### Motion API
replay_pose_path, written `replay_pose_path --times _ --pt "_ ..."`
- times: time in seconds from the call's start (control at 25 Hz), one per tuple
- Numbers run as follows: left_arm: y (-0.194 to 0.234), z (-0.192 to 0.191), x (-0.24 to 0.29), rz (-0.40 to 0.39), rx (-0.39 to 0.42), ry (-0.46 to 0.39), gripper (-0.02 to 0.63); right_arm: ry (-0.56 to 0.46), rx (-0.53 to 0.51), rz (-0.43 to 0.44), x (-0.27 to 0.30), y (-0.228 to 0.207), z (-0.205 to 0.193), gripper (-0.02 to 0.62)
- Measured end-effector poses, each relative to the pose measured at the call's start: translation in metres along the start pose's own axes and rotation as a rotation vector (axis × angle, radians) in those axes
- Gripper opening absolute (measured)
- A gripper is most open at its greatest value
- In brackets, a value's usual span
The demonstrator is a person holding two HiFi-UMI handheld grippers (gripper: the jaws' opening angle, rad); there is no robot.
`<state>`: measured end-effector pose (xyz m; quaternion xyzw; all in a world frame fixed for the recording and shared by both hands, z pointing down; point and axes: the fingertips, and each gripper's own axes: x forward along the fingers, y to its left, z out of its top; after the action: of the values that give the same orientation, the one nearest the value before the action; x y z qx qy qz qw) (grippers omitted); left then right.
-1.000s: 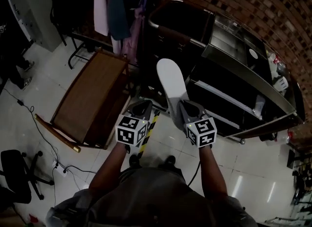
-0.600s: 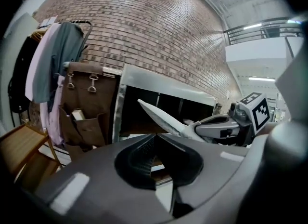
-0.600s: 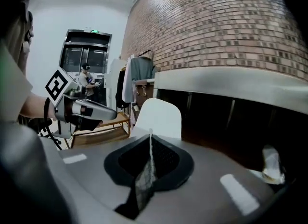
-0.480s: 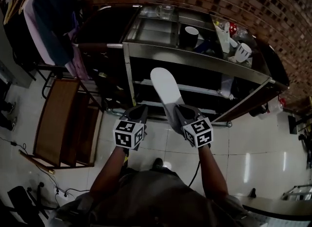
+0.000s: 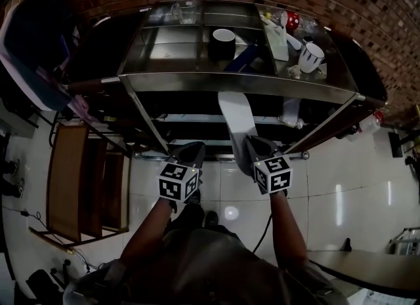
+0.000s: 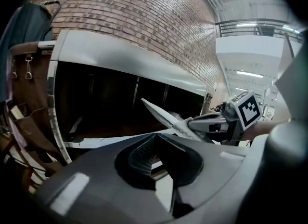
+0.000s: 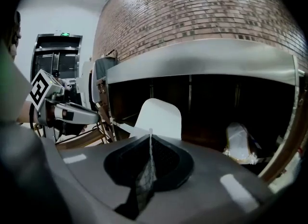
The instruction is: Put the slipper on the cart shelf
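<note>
A white slipper (image 5: pixel 236 121) sticks out forward from my right gripper (image 5: pixel 252 147), whose jaws are shut on the thin edge of its heel end. Its toe reaches under the top shelf rim of the steel cart (image 5: pixel 243 82), over the dark lower shelf. In the right gripper view the slipper (image 7: pixel 159 118) rises just beyond my right gripper (image 7: pixel 150 136). My left gripper (image 5: pixel 191 154) hangs beside it to the left, shut and holding nothing. From the left gripper view (image 6: pixel 155 138) the slipper (image 6: pixel 162 116) shows edge-on.
A second, wrapped slipper (image 7: pixel 239 143) lies on the cart's lower shelf to the right. The top shelf carries a black cup (image 5: pixel 223 42), a white mug (image 5: pixel 312 56) and small items. A wooden rack (image 5: pixel 69 179) and hanging clothes (image 5: pixel 29 54) stand at the left; the brick wall is behind.
The view has swung from the wooden rack to face the cart. Both grippers and the held slipper have come up to the cart, and the slipper's toe now lies under the top shelf rim.
</note>
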<state>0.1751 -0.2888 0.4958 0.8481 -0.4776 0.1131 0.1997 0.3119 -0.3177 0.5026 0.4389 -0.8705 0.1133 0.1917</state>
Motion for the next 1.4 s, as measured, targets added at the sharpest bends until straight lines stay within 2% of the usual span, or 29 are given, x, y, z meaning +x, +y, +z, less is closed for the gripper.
replay_pose_path --times 0.32,0.48,0.8,1.08,1.24,1.4 --pt "0.020 0.014 0.066 -0.101 0.005 0.014 0.008 0.046 0.070 -0.120 0.048 -0.056 -0.003 0.011" --pt "0.039 0.016 0.089 -0.115 0.008 0.039 0.008 0.039 0.133 -0.177 0.077 -0.080 0.001 0.011" --pt "0.051 0.015 0.106 -0.124 0.024 0.090 0.008 0.038 0.166 -0.235 0.127 -0.110 -0.001 0.012" --pt "0.055 0.019 0.121 -0.054 0.017 0.104 0.008 0.008 0.174 -0.206 0.161 -0.128 0.001 0.015" --pt "0.052 0.025 0.121 -0.015 0.004 0.092 0.008 -0.002 0.167 -0.144 0.167 -0.125 0.007 0.024" --pt "0.049 0.028 0.121 0.022 -0.015 0.079 0.008 -0.038 0.180 -0.073 0.160 -0.117 0.016 0.072"
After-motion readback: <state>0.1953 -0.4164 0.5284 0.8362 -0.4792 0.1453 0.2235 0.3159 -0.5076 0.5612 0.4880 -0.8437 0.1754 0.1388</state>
